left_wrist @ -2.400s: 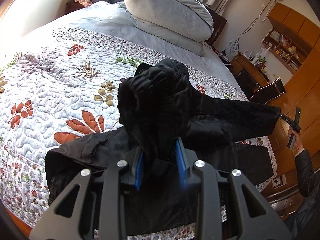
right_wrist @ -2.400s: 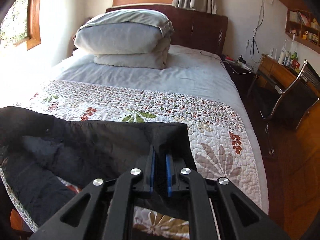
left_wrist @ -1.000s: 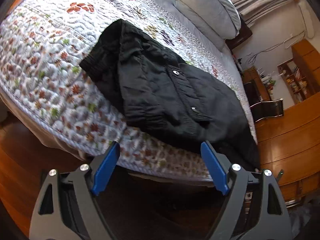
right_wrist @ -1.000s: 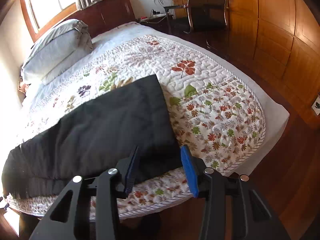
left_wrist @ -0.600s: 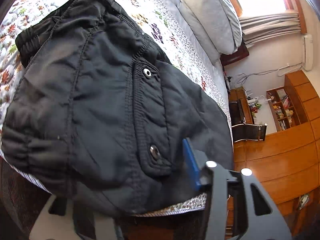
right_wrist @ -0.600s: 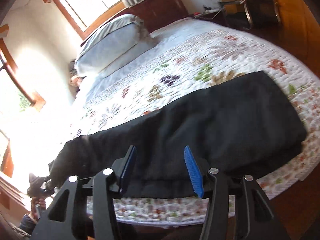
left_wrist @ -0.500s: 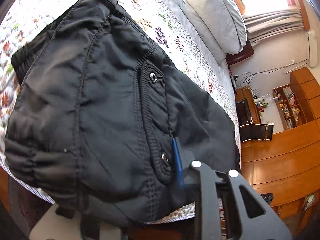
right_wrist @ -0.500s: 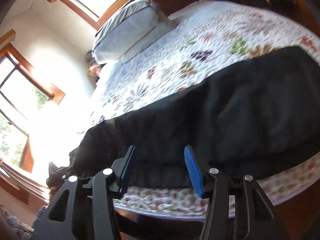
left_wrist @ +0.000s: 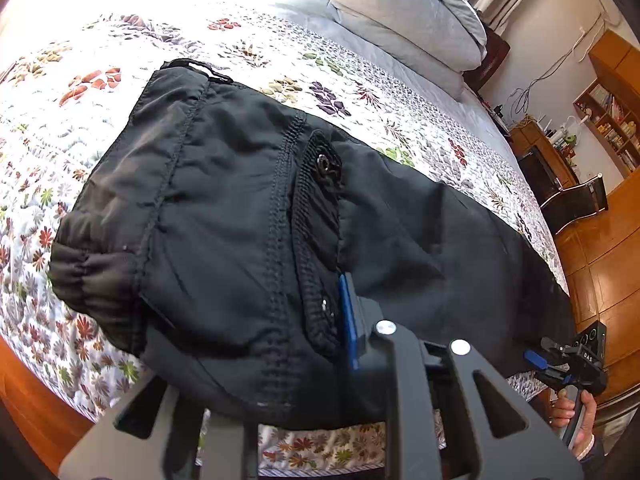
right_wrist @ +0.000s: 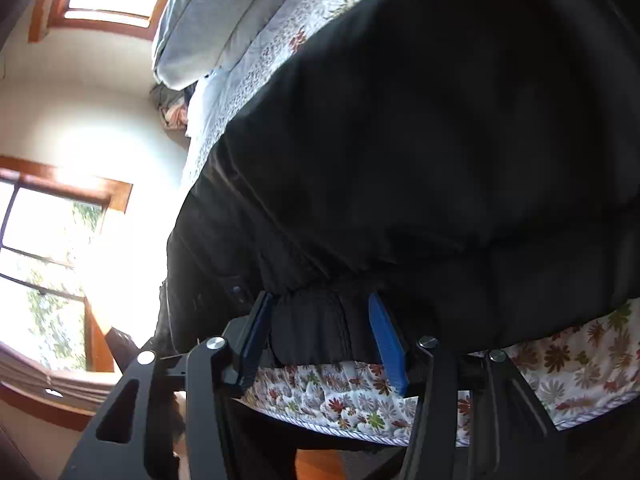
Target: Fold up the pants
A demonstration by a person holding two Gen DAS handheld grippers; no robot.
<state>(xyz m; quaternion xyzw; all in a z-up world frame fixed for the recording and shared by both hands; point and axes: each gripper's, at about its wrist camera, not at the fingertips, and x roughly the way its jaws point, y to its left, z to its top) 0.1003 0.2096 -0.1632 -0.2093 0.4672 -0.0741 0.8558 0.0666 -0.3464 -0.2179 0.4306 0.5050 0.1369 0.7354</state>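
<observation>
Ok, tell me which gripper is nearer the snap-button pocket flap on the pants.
Left. The left gripper grips the pants at the pocket flap's lower end, with its blue pad against it. The right gripper is open at the pants' far end, well away.

A bed (left_wrist: 280, 48) with a floral quilt (left_wrist: 60, 128) fills the room, grey pillows (left_wrist: 404, 12) at 12 o'clock, wooden shelves (left_wrist: 608, 112) at 2, sunlit windows (right_wrist: 44, 248) at 9 o'clock in the right view
</observation>
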